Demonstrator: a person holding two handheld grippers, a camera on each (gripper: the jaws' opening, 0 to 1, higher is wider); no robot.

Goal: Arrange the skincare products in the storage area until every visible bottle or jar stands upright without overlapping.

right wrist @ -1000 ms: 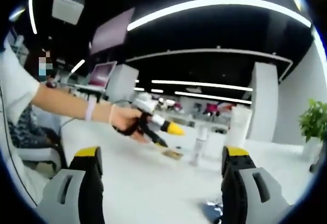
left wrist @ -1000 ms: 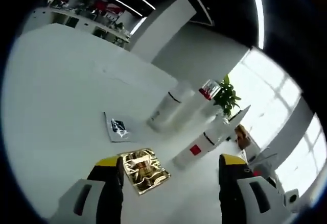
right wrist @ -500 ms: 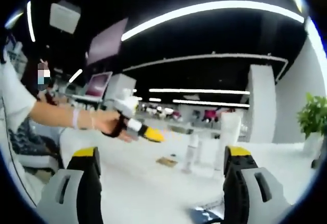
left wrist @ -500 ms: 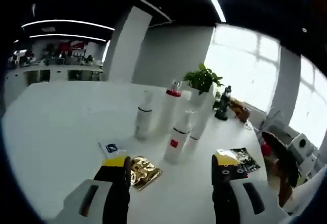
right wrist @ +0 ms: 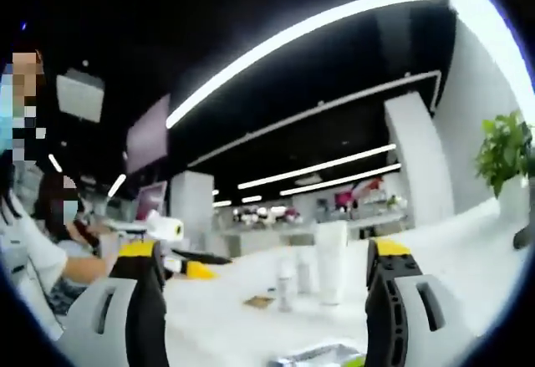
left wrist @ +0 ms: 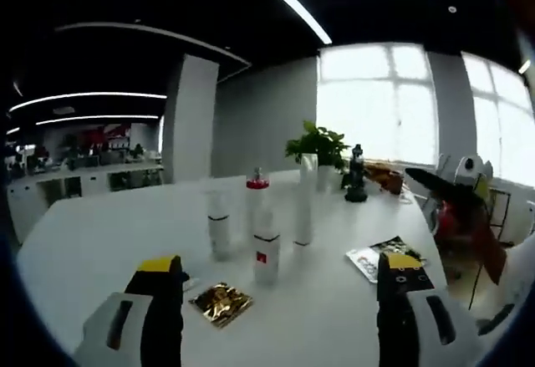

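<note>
Several white skincare bottles stand upright in a cluster on the white table [left wrist: 100, 242]: a banded bottle [left wrist: 219, 229], a red-capped bottle [left wrist: 257, 202], a small bottle with a red label [left wrist: 267, 252] and a tall tube [left wrist: 303, 208]. My left gripper [left wrist: 280, 268] is open, short of them and holding nothing. In the right gripper view the tall tube [right wrist: 332, 262] and a small bottle [right wrist: 285, 288] stand farther off. My right gripper [right wrist: 265, 250] is open and empty. The left gripper's yellow tip [right wrist: 199, 269] shows at the left, near a person's arm.
A gold sachet [left wrist: 221, 303] lies flat in front of the bottles, and a dark printed sachet [left wrist: 380, 257] lies to the right. A potted plant [left wrist: 318, 145] and a dark bottle [left wrist: 356, 175] stand at the table's far side. A foil sachet [right wrist: 322, 354] lies near my right jaws.
Both cameras moved: the left gripper view levelled out and backed away from the bottles, and the right gripper view tilted upward. The left gripper dropped lower and leftward in the right gripper view. Bottles kept standing.
</note>
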